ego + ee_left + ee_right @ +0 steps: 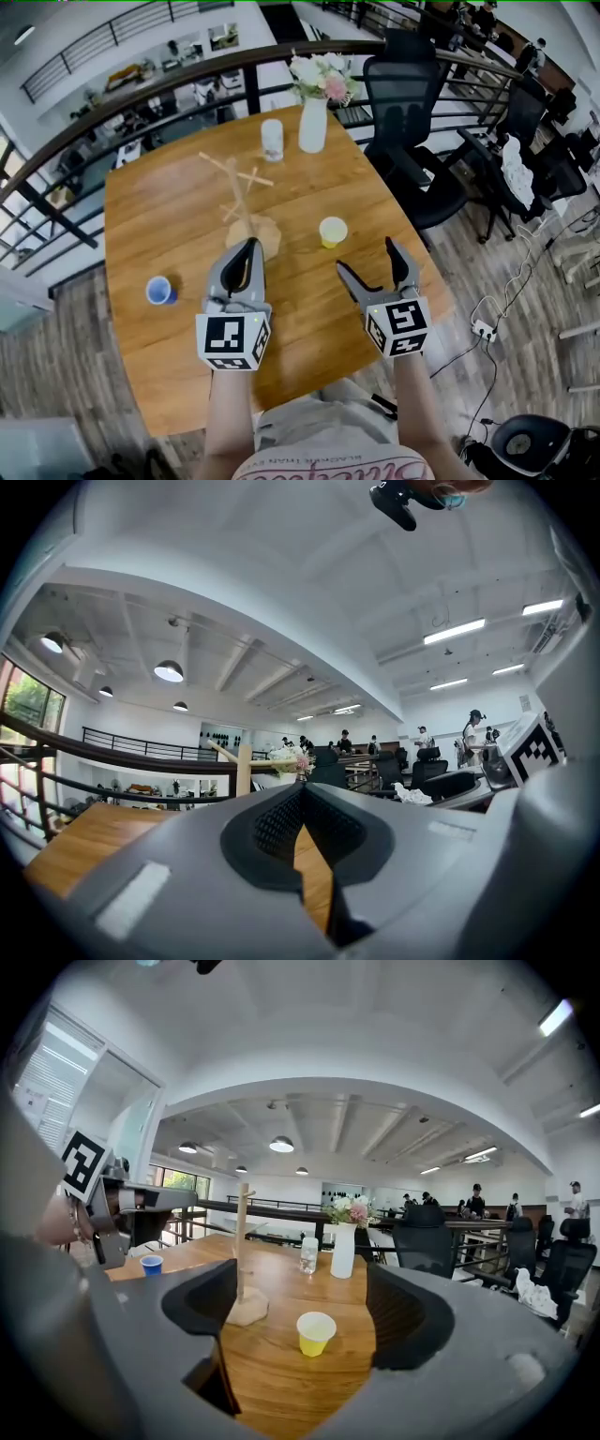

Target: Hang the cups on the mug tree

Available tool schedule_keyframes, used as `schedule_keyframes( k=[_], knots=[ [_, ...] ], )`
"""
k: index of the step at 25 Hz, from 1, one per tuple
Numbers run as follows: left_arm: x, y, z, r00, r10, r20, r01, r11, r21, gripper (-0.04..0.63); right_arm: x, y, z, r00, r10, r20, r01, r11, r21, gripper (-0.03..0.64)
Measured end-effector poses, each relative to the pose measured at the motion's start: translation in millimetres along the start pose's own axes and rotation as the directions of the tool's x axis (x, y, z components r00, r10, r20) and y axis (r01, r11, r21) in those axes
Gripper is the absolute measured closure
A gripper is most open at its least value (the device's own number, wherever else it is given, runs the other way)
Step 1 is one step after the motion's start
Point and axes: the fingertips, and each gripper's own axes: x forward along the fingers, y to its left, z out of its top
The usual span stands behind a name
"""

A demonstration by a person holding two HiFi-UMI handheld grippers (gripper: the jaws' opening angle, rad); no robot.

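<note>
Yellow cup [333, 231] upright on table [187, 216], just beyond right tool [367, 255], jaws apart

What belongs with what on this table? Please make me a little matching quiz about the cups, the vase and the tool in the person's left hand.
Things:
1. blue cup
2. yellow cup
3. vase
4. left hand-held gripper

Place or state:
a. holds flowers at the far side of the table
b. jaws closed together, nothing held
c. stands alone near the table's left edge
d. stands just to the right of the mug tree

Pairs: 1-c, 2-d, 3-a, 4-b.
</note>
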Motion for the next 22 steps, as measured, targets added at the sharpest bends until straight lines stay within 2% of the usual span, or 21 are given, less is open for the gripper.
schedule_keyframes(
  k=[11,19,22],
  knots=[
    [1.2,4.1,-14.3,0.994,0.099,-0.036,-0.099,0.995,0.002,0.581,35.6,-10.8,-48.2,0.997,0.07,-0.042,-0.07,0.998,-0.002,0.195],
    [-0.3,3.6,-14.2,0.976,0.209,-0.057,-0.209,0.978,0.011,0.581,70.3,-20.9,-103.0,0.98,0.149,-0.132,-0.15,0.989,0.007,0.198],
    [-2.2,2.5,-14.1,0.967,0.244,-0.072,-0.242,0.97,0.033,0.581,84.7,-22.9,-128.6,0.97,0.17,-0.171,-0.167,0.986,0.028,0.222]
  ],
)
